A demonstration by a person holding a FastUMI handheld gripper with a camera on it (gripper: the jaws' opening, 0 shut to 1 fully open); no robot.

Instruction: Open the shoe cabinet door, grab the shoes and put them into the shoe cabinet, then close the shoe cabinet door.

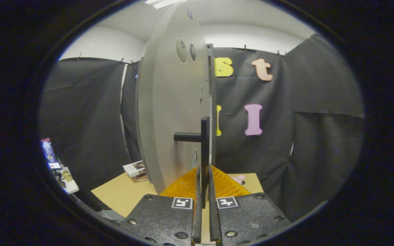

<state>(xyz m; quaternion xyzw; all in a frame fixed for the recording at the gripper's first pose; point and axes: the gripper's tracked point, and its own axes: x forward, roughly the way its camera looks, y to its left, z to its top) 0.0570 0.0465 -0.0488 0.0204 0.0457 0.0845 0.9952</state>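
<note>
The grey shoe cabinet door stands edge-on straight ahead, swung out toward me, and it hides the inside of the cabinet. A dark bar handle runs down its near edge, with a short stem joining it to the door face. My gripper is shut on the lower end of this handle, one finger pressed on each side of the bar. A small pink thing lies on the table just beyond the right finger; I cannot tell what it is.
The light wooden table carries the cabinet, and a small stack of booklets lies on it left of the door. A cluttered stand sits off the table's left side. Black cloth walls close in behind and to both sides.
</note>
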